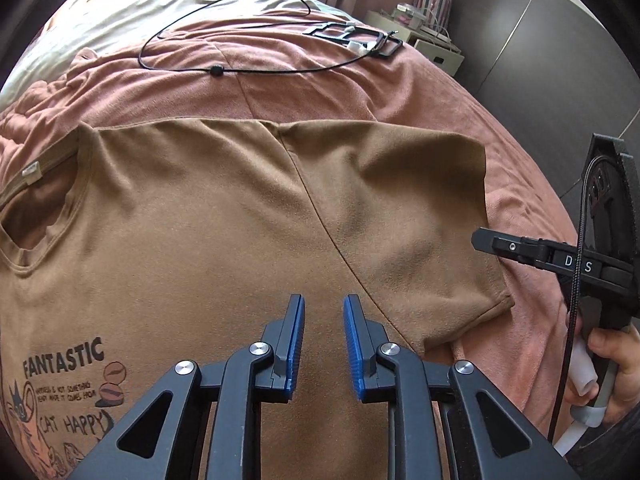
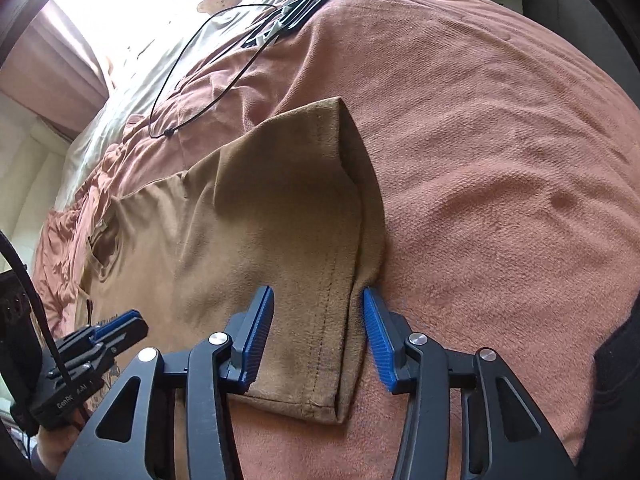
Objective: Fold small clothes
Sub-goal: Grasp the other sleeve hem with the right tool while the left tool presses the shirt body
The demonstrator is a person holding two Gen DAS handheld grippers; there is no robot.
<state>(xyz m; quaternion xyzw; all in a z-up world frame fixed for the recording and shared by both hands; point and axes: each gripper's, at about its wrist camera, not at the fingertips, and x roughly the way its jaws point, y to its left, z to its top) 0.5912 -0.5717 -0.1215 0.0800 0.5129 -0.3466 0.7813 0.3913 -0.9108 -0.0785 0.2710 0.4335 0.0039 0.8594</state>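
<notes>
Straddling the brown T-shirt's sleeve hem, the right gripper's fingers gape wide; left gripper narrower, empty above it.

The T-shirt is plain tan-brown with darker brown stitching, and its front carries a print of black lettering, brown coffee beans and an orange-and-black cat. It lies on a salmon-pink bedspread crossed by a black cable. Each black claw has ribbed blue pads.
</notes>
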